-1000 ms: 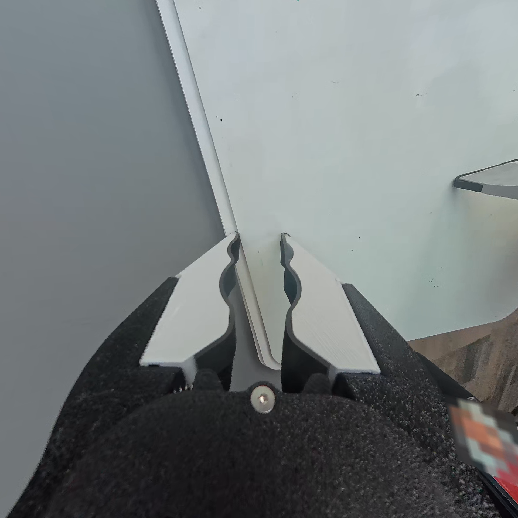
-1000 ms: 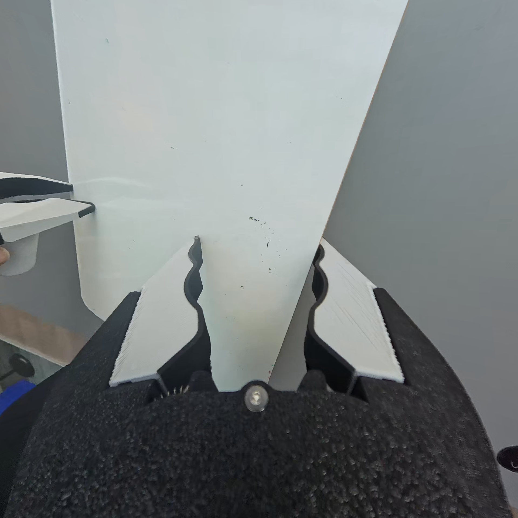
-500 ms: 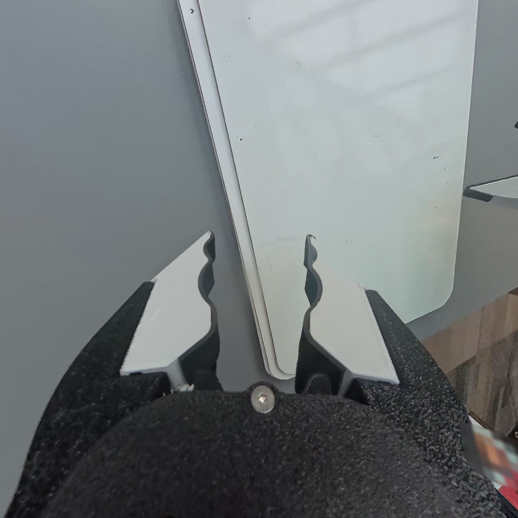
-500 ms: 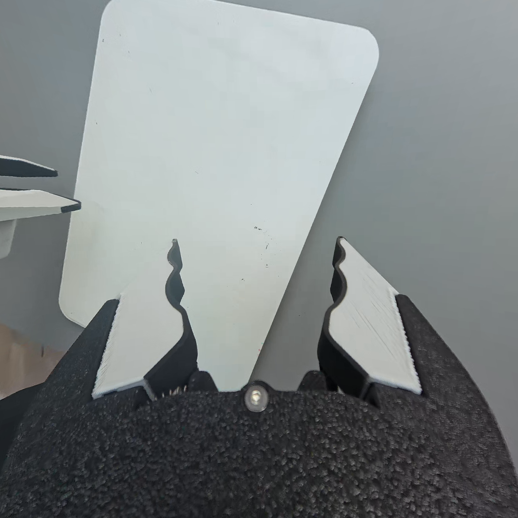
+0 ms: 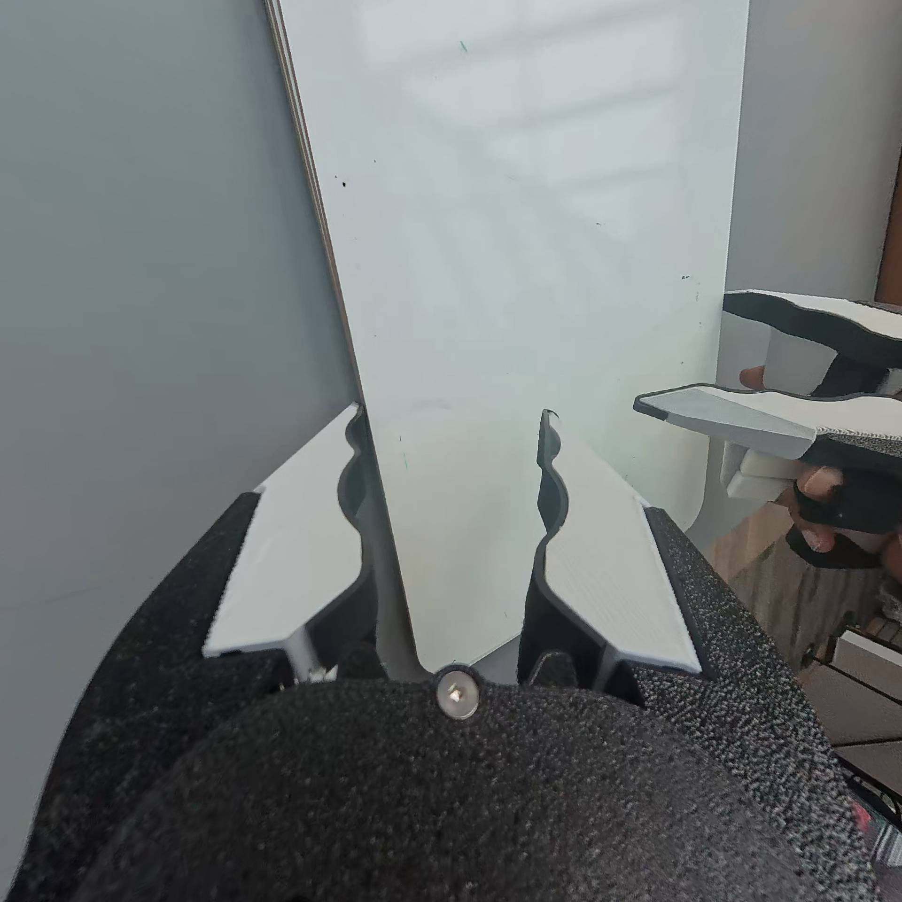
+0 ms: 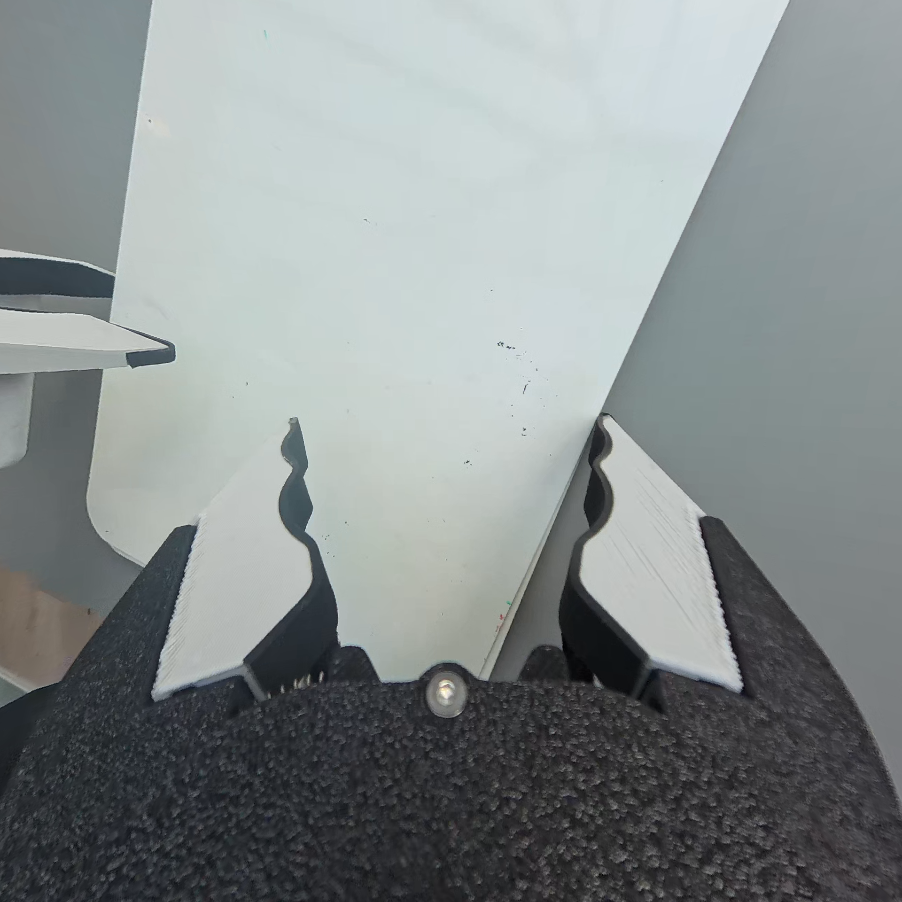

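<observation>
A plain white board [image 5: 512, 244] with rounded corners lies flat on a smooth grey surface [image 5: 146, 293], its long axis running away from both cameras. It carries no readable writing, only small dark specks and faint green marks. The left gripper [image 5: 451, 420] straddles the board's left edge, jaws spread wide and gripping nothing. The right gripper [image 6: 449, 422] straddles the right edge, equally wide and empty. A gloved hand [image 5: 830, 517] holds the right gripper. Wood-toned flooring [image 5: 781, 585] shows past the near edge.
</observation>
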The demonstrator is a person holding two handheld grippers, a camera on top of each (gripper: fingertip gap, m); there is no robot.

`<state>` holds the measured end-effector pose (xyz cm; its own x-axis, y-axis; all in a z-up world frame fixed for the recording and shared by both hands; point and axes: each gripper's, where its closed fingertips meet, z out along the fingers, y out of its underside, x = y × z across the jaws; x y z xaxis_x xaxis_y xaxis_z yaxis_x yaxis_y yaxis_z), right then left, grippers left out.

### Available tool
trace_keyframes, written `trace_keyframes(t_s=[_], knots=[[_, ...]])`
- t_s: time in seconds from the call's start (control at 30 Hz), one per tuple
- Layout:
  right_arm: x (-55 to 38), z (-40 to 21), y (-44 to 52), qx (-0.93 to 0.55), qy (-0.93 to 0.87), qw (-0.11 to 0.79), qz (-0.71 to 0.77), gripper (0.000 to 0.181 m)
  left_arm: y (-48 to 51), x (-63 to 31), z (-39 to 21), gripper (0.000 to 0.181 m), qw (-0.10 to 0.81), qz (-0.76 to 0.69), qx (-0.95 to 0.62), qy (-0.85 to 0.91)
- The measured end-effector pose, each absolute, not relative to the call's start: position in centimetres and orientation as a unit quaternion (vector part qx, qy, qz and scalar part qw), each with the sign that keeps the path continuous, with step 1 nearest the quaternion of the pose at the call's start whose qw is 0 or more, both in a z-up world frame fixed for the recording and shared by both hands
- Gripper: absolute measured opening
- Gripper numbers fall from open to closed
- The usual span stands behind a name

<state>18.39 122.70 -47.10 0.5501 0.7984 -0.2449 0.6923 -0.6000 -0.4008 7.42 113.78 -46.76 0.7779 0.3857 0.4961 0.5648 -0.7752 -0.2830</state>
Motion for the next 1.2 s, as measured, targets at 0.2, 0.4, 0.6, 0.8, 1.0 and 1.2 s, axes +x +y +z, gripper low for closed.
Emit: trace_keyframes(t_s=[0.2, 0.4, 0.6, 0.8, 1.0, 1.2], knots=[[18.4, -47.0, 123.0, -0.875, -0.418, 0.128, 0.208, 0.113, 113.6, 7.6, -46.8, 0.07, 0.213, -0.212, -0.922, -0.245], [17.3, -44.6, 126.0, -0.844, -0.453, 0.176, 0.226, 0.112, 112.2, 6.7, -44.7, 0.07, 0.256, -0.202, -0.918, -0.223], [10.7, -42.7, 130.3, -0.685, -0.67, 0.159, 0.237, 0.111, 105.7, 9.5, -43.9, 0.088, 0.333, -0.093, -0.933, -0.097], [5.0, -45.8, 130.9, -0.551, -0.804, 0.074, 0.21, 0.113, 102.3, 12.7, -48.4, 0.099, 0.295, -0.027, -0.954, -0.035], [4.6, -47.9, 129.5, -0.505, -0.837, 0.005, 0.21, 0.101, 103.6, 13.1, -48.6, 0.079, 0.313, -0.011, -0.95, 0.008], [5.5, -47.9, 128.5, -0.482, -0.853, -0.011, 0.197, 0.102, 103.7, 13.9, -48.4, 0.064, 0.319, -0.019, -0.946, 0.048]])
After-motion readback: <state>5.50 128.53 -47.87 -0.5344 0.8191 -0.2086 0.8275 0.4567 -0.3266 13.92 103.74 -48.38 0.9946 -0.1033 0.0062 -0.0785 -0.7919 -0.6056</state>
